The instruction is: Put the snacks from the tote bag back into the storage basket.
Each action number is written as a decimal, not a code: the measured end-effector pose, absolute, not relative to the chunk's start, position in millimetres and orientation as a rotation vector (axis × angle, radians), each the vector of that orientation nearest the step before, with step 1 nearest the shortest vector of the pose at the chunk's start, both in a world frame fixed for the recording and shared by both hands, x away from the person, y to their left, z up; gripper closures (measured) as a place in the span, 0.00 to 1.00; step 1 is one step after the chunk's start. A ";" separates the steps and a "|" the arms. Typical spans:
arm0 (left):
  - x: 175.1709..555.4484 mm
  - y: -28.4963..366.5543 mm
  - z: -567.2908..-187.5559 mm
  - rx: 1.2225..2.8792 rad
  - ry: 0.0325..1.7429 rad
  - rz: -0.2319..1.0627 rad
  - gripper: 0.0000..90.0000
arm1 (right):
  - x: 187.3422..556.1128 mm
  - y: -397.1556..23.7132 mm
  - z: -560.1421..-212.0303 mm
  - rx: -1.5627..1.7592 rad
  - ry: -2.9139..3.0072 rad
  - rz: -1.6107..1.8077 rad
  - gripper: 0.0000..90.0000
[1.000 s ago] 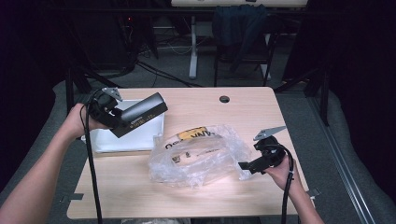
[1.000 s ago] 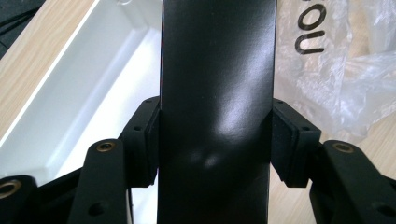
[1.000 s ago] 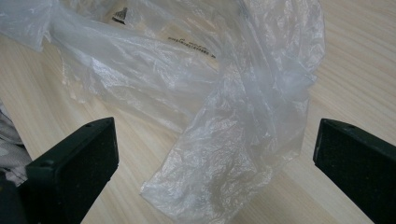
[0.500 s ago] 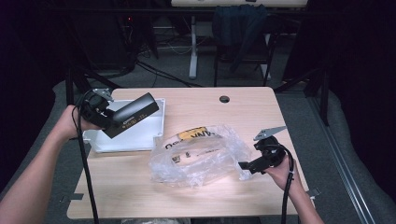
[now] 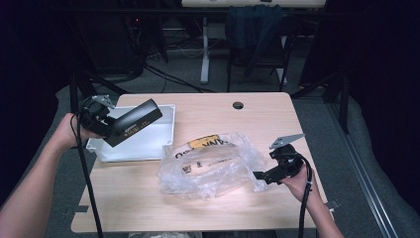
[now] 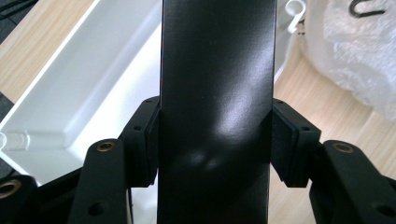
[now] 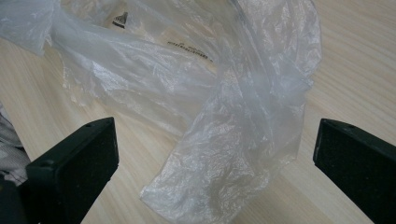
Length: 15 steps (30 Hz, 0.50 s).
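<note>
My left tongs (image 5: 111,130) are clamped on the long black box (image 5: 132,122), which I hold tilted over the white tray (image 5: 166,148) at the surface's left. I judge I'm placing it, so the next move calls for lowering it level into the tray. My right tongs (image 7: 215,154) stand open, the edge of the clear plastic bag (image 5: 213,166) between them.

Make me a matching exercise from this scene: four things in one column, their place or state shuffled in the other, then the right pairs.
Things:
1. black box
2. white tray
3. plastic bag
4. right gripper

Place or state:
A. crumpled in the middle of the table
B. open, its jaws on either side of a bag corner
C. clamped in the left gripper
D. on the table beneath the black box

Pairs: 1-C, 2-D, 3-A, 4-B
</note>
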State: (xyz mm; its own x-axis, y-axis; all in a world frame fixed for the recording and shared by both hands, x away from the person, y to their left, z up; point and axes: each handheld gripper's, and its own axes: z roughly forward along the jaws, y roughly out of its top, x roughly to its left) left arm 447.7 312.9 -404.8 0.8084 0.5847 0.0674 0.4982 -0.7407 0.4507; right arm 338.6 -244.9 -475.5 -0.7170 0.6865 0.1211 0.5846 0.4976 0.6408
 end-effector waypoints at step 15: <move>456.0 313.5 -445.8 2.640 0.792 0.254 0.48 | 337.6 -243.8 -475.4 1.103 2.587 1.014 0.00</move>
